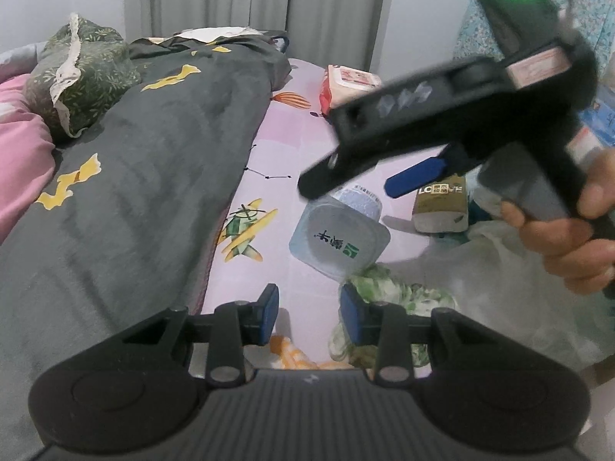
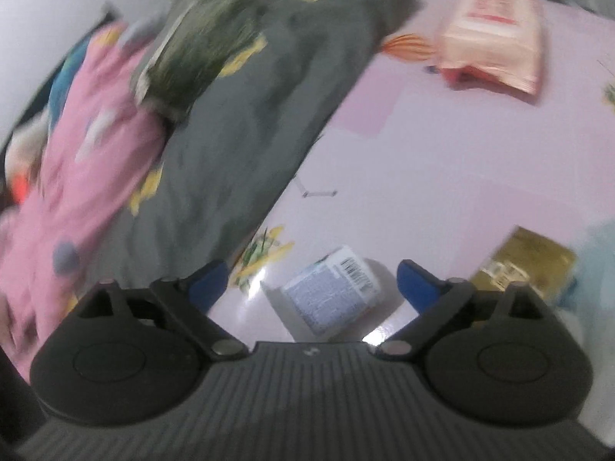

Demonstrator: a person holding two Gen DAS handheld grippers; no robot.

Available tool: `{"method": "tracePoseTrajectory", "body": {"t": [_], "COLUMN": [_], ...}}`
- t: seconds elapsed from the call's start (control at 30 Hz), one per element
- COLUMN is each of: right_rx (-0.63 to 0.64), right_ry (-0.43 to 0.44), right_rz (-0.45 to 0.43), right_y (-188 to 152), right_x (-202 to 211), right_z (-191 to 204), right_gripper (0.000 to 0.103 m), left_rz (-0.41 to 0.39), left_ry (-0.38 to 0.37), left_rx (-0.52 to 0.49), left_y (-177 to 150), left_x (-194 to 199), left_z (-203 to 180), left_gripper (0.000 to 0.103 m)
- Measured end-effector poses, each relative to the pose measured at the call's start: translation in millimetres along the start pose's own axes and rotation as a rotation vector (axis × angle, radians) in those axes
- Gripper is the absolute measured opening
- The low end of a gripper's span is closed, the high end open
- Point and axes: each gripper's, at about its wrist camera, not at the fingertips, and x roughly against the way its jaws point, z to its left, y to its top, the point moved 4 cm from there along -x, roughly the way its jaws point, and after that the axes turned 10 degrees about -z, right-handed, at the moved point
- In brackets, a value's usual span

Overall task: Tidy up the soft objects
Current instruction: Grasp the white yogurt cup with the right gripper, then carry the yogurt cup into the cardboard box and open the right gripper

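— on the bed (image 1: 292, 161), left view: what did the left hand-held gripper (image 1: 309, 313) hold?
— nothing; pads apart, green-white cloth (image 1: 399, 299) beside one, tissue pack (image 1: 340, 244) ahead.
— right view?
— right hand-held gripper (image 2: 312, 276) gaped wide over that pack (image 2: 330, 288), empty.

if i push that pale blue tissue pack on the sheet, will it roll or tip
The pale blue tissue pack probably won't roll: its faces look flat and boxy. It seems propped at a tilt, so a nudge may flop it flat. Its glossy wrap could slide easily on the pink sheet.
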Motion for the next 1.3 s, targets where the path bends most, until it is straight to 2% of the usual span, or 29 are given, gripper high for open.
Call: {"method": "tracePoseTrajectory", "body": {"t": [0.17, 0.23, 0.27, 0.4, 0.43, 0.5, 0.53, 0.57, 0.67, 0.77, 0.87, 0.93, 1.0, 1.1, 1.2, 1.3], "right_rx": [0.137, 0.146, 0.121, -0.125, -0.228, -0.468, -0.548, -0.593, -0.579, -0.429, -0.326, -0.306, -0.313, -0.374, -0.399, -0.44], "right_ry": [-0.012, -0.026, -0.042, 0.005, 0.065, 0.242, 0.299, 0.317, 0.24, 0.09, -0.003, -0.015, -0.013, 0.01, 0.012, -0.003], "right_rz": [0.092, 0.108, 0.117, 0.101, 0.1, 0.137, 0.171, 0.201, 0.218, 0.156, 0.093, 0.053, 0.039, 0.032, 0.021, 0.006], "right_y": [-8.4, -10.4, -10.1, -5.8, -5.1, -9.0, -11.6, -14.0, -13.1, 1.2, 11.4, 14.7, 13.1, 9.7, 8.7, 4.8], "right_x": [-21.2, -29.4, -31.9, -29.2, -28.5, -32.5, -37.0, -41.5, -43.1, -28.6, -13.6, -5.7, -1.9, 0.5, 7.5, 9.9], "right_z": [11.5, 10.4, 5.7, -19.7, -27.8, -41.8, -46.8, -51.0, -56.9, -51.0, -45.4, -45.1, -46.9, -53.6, -58.7, -63.2], "right_gripper": [0.096, 0.091, 0.076, 0.072, 0.072, 0.072, 0.072, 0.072, 0.072, 0.088, 0.089, 0.086, 0.068, 0.057, 0.051, 0.05], "left_rz": [0.0, 0.0, 0.0, -0.007, -0.01, -0.015, -0.014, -0.012, -0.009, -0.007, -0.014, -0.02, -0.024, -0.011, 0.005, 0.014], "left_ry": [0.008, 0.01, 0.011, 0.005, 0.001, -0.003, -0.004, -0.005, -0.008, -0.013, -0.015, -0.027, -0.043, -0.069, -0.09, -0.091], "left_rx": [-0.003, -0.001, 0.0, 0.005, 0.004, -0.002, -0.005, -0.008, -0.008, -0.01, -0.01, -0.009, -0.015, -0.036, -0.066, -0.099], "left_y": [-0.4, -0.3, -0.1, 2.1, 2.9, 3.7, 3.7, 4.0, 5.1, 7.2, 13.0, 18.3, 23.3, 26.5, 27.4, 27.1], "left_x": [2.6, 3.2, 3.4, 6.1, 7.0, 7.6, 7.5, 6.5, 5.3, 2.0, -2.6, -6.3, -11.9, -21.1, -30.9, -39.5], "left_z": [1.3, 2.3, 2.6, 2.4, 1.6, -0.1, -1.3, -2.3, -4.3, -6.2, -8.4, -10.7, -13.5, -19.5, -26.6, -34.4], "left_gripper": [0.035, 0.035, 0.035, 0.035, 0.035, 0.035, 0.035, 0.036, 0.036, 0.037, 0.042, 0.046, 0.05, 0.051, 0.054, 0.054]}}
